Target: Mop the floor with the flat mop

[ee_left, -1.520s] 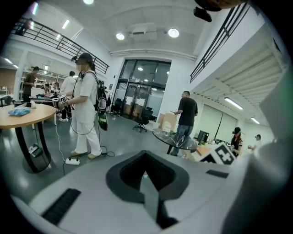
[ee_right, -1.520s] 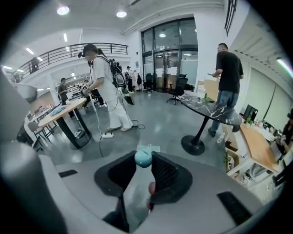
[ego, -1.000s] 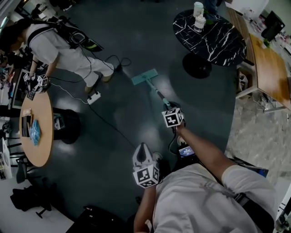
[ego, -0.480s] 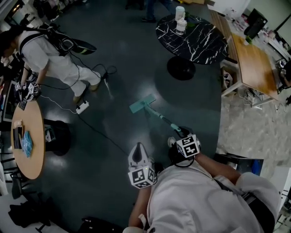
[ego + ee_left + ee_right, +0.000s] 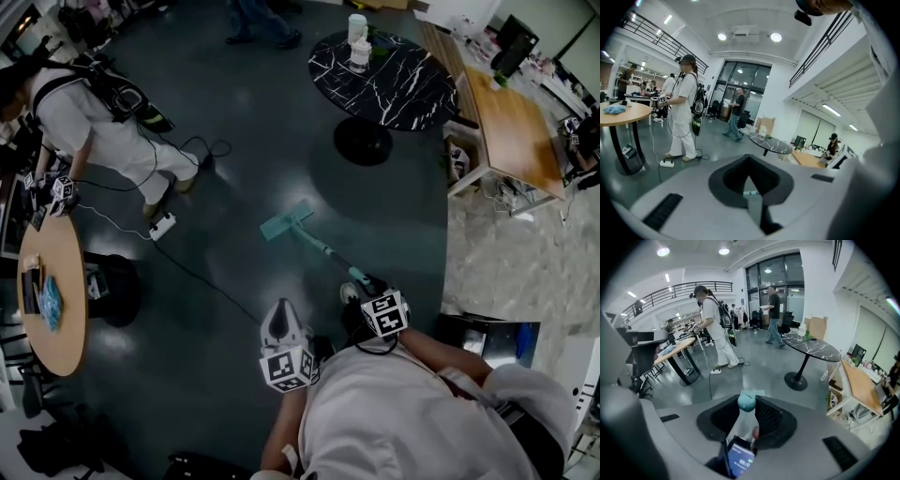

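From above, I'm clamping the mop (image 5: 284,223) by its handle end in my right gripper (image 5: 364,283). Its long axis is running ahead-left over the floor (image 5: 234,141), short of the table's (image 5: 422,103) near edge.

Left gripper (image 5: 750,176) view: my jaws are sitting narrow, empty.

Right gripper view: my jaws are squeezing the handle.

Seen from the head, the mop (image 5: 285,223) handle's upper end is lost inside the right gripper (image 5: 361,281). From that gripper's own view, only a sliver of the mop's head clears the teal end cap (image 5: 746,402). A passer-by (image 5: 258,19) is cropped to the legs by the top edge. Print on the phone (image 5: 739,460) is too small to read.
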The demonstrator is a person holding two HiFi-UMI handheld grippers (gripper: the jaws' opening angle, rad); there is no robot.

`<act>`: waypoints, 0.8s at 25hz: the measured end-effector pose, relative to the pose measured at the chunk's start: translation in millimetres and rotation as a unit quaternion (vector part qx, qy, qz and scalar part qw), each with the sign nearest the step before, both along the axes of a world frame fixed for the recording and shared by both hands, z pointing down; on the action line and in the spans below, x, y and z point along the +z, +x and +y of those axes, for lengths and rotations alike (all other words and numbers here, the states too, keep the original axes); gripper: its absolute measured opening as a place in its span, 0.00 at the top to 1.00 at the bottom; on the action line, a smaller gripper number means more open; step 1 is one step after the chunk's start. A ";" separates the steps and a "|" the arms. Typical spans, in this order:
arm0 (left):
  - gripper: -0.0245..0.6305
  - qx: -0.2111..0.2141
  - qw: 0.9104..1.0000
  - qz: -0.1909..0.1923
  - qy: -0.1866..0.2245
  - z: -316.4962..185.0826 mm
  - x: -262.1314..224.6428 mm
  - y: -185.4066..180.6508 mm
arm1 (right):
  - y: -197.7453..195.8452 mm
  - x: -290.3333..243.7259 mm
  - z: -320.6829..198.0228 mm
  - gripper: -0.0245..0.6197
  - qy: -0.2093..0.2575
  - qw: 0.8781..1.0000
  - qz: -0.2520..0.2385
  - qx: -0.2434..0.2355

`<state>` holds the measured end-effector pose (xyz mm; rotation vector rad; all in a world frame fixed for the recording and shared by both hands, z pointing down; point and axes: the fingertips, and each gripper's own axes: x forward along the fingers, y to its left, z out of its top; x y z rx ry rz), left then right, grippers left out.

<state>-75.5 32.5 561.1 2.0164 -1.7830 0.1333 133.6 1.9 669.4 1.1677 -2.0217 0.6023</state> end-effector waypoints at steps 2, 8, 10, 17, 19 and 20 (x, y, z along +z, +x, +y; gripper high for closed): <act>0.96 -0.009 1.000 -0.005 -0.003 2.3 2.0 -2.5 | -15.8 14.5 -15.6 0.79 0.006 1.000 -0.002 -0.005; 0.96 -0.050 0.999 -0.010 -0.017 0.3 9.3 -12.7 | -70.5 47.7 -106.2 0.79 0.038 0.999 -0.005 -0.011; 0.96 -0.061 0.998 -0.012 -0.022 0.2 10.6 -15.4 | -91.3 53.8 -138.2 0.79 0.044 0.999 -0.004 -0.015; 0.96 -0.089 0.995 -0.019 -0.045 10.0 19.4 -29.7 | -140.9 77.4 -216.8 0.79 0.038 0.999 0.009 -0.017; 0.96 -0.094 0.994 -0.018 -0.047 12.4 22.2 -34.5 | -141.3 79.8 -216.4 0.79 0.037 0.999 0.022 -0.028; 0.96 -0.095 0.994 -0.018 -0.047 13.1 23.4 -36.9 | -138.7 80.6 -211.1 0.79 0.035 0.998 0.028 -0.033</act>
